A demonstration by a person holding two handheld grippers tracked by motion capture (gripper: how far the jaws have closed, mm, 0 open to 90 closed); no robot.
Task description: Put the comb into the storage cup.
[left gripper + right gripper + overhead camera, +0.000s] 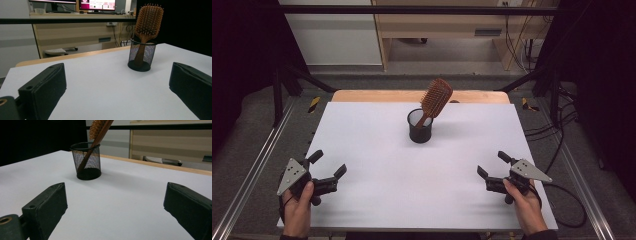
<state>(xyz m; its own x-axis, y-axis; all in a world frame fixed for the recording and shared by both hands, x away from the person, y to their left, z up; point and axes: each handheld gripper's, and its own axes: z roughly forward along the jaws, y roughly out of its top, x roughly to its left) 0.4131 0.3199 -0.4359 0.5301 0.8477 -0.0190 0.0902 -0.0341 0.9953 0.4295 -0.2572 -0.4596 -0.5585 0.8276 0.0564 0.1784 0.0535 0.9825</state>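
Observation:
A wooden paddle hairbrush [435, 97] [148, 18] [100, 128] stands handle-down in a black mesh cup [420, 126] [141, 55] [86, 161], leaning to the right, at the far middle of the white table [402, 180]. My left gripper [327, 164] [117, 87] rests near the front left corner, open, with nothing between its jaws. Near the front right edge my right gripper [493, 164] [116, 207] is also open and holds nothing. Both are well short of the cup.
A wooden strip [362, 96] borders the table's far edge. Metal rails [257, 165] run along both sides. A black cable [569, 200] trails from the right gripper over the right edge. Beyond the table stand a wooden desk [75, 32] and monitors [97, 4].

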